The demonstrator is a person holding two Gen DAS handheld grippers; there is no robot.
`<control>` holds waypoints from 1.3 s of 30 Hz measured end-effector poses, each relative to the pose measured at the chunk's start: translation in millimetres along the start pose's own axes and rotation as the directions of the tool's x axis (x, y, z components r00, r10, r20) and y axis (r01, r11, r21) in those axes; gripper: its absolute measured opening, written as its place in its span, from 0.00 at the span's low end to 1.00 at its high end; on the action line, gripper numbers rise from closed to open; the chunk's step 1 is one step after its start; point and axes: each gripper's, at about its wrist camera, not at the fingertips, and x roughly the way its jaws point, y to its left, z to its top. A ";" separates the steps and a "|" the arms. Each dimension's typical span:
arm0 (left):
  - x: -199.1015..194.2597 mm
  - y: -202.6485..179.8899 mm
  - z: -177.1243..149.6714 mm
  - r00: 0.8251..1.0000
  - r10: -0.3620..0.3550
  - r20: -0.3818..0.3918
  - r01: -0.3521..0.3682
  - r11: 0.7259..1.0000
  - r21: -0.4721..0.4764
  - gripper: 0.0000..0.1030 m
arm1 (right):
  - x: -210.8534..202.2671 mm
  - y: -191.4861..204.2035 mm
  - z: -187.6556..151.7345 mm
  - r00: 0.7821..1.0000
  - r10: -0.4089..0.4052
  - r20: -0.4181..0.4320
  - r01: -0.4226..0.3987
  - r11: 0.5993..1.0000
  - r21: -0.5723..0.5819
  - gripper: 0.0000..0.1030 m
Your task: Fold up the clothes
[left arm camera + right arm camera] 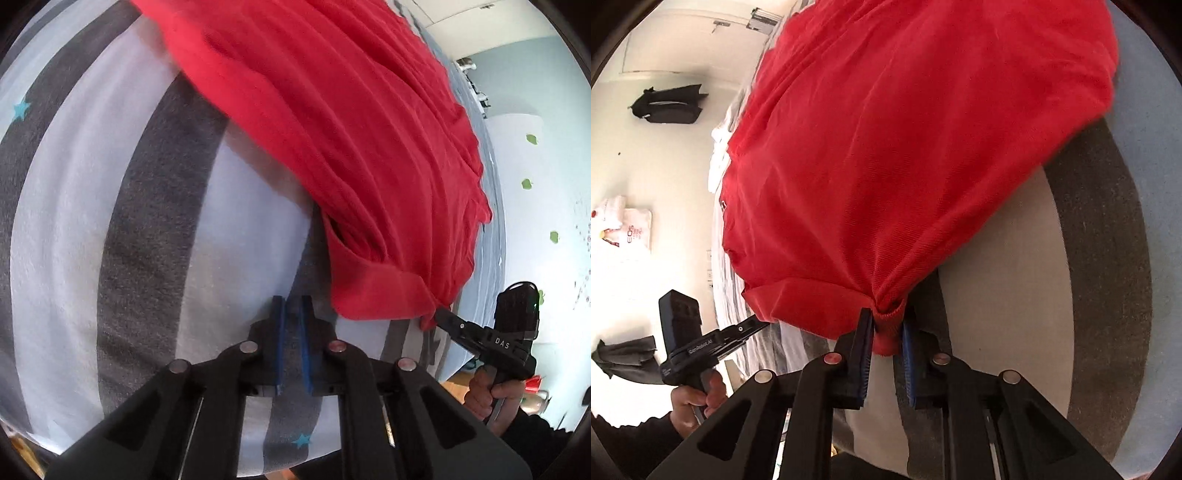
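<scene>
A red garment [351,129] [886,147] lies spread on a bed sheet [147,221] [1100,258] striped grey and pale blue. My right gripper [886,317] is shut on a bunched corner of the red hem. In the left wrist view that gripper [437,317] pinches the same corner at the right. My left gripper [293,302] sits just left of the red hem, its blue pads nearly together. Only striped sheet shows in the slit, with no red cloth between the pads. From the right wrist view the left gripper [762,325] has its tip at the hem's other corner.
A hand [484,391] [694,398] grips each tool's handle. A wall with green stickers [528,184] rises past the bed's edge. A black bag [668,105] and a white plastic bag [628,229] hang on the other wall. White cloth [718,155] lies beyond the garment.
</scene>
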 end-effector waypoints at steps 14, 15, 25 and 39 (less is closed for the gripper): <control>-43.3 -43.3 47.3 0.990 -0.084 0.118 0.065 0.986 0.151 0.09 | -44.9 25.9 -0.1 0.996 -0.068 0.061 0.072 0.995 -0.073 0.21; -38.7 -45.7 49.4 0.989 -0.094 0.114 0.076 0.985 0.157 0.09 | -44.8 29.6 4.1 0.996 -0.050 0.071 0.055 0.996 -0.073 0.21; -24.9 -16.4 42.1 0.999 -0.011 0.030 0.006 0.984 0.179 0.15 | 0.8 31.3 28.2 0.990 -0.142 0.003 0.142 0.990 -0.023 0.19; -47.5 -73.1 331.5 0.873 0.238 0.427 -0.345 0.918 0.194 0.39 | -115.7 9.1 313.9 0.855 -0.260 0.448 0.279 0.960 0.026 0.42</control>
